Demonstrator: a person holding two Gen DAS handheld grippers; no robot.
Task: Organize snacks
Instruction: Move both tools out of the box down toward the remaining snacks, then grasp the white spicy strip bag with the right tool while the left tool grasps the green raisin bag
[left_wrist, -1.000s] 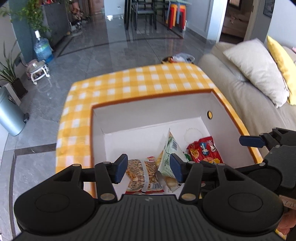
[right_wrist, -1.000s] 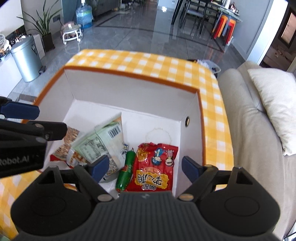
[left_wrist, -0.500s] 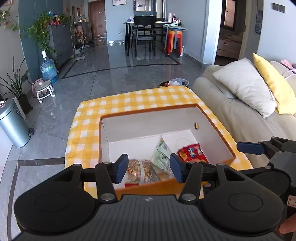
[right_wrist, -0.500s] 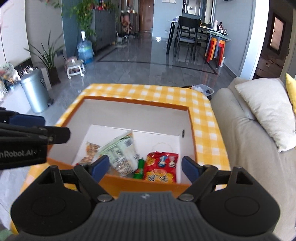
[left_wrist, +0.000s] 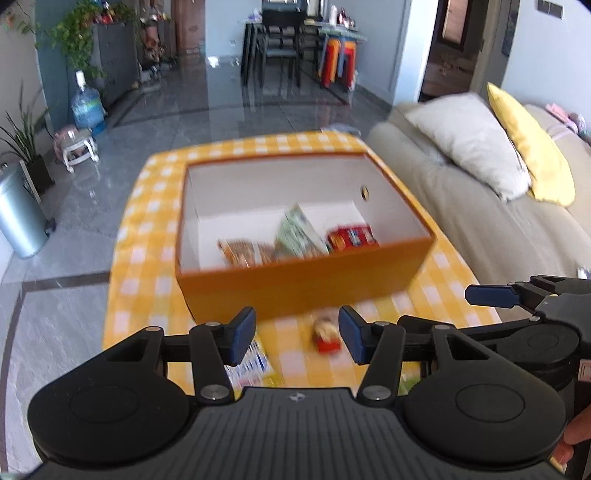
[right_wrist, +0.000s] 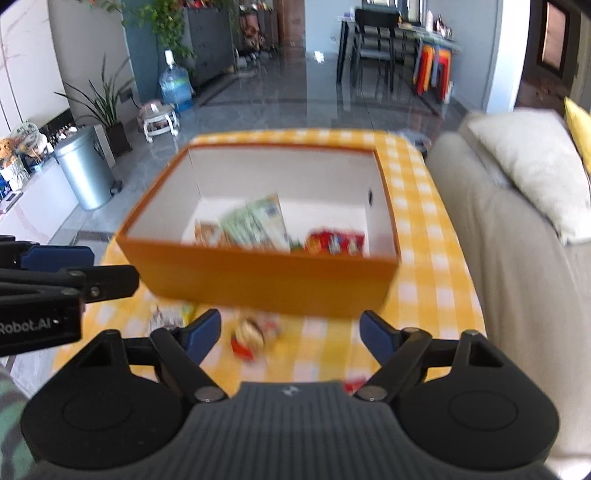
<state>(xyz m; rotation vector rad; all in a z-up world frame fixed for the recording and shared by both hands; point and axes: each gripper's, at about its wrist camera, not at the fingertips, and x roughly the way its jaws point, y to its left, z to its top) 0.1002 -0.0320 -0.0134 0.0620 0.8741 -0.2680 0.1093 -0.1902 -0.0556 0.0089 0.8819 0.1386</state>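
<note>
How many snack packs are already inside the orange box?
4. In the orange box: a tan pack at left, a green-and-white bag in the middle, a green stick beside it, and a red bag at right. The near wall may hide others.

"Robot.AI" on left claw (right_wrist: 55, 291)

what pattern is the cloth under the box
Yellow and white checks: the checked tablecloth under the orange cardboard box shows best in the right wrist view.
</note>
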